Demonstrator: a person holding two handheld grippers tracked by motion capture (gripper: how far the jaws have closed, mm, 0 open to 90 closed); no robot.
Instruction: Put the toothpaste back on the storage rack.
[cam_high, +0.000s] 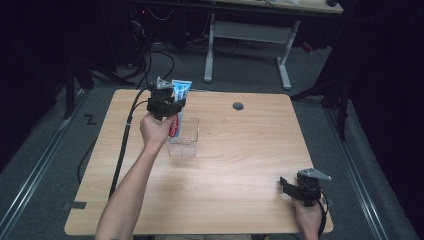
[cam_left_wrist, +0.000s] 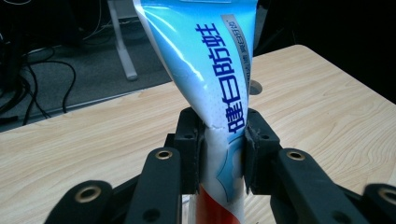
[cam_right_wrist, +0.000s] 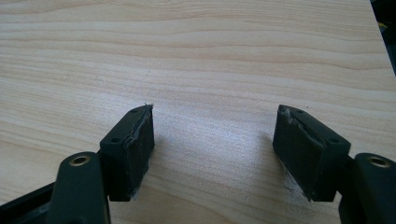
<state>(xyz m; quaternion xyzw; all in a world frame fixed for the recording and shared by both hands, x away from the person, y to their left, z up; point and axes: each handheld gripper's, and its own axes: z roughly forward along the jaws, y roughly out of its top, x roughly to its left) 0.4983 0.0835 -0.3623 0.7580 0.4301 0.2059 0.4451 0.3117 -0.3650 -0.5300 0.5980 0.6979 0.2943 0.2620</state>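
A lab: wooden table (cam_high: 240, 165), floor cables (cam_high: 160, 60), dark curtains (cam_high: 385, 75)

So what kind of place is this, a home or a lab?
Probably a lab or recording workspace: a bare wooden table on grey carpet, a second desk behind, loose cables on the floor, dark surroundings.

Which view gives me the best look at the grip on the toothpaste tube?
The left gripper view: the toothpaste tube stands close up, pinched between the left hand-held gripper pads. The high view shows the tube small, upright above the clear plastic box. The right gripper view looks at bare table.
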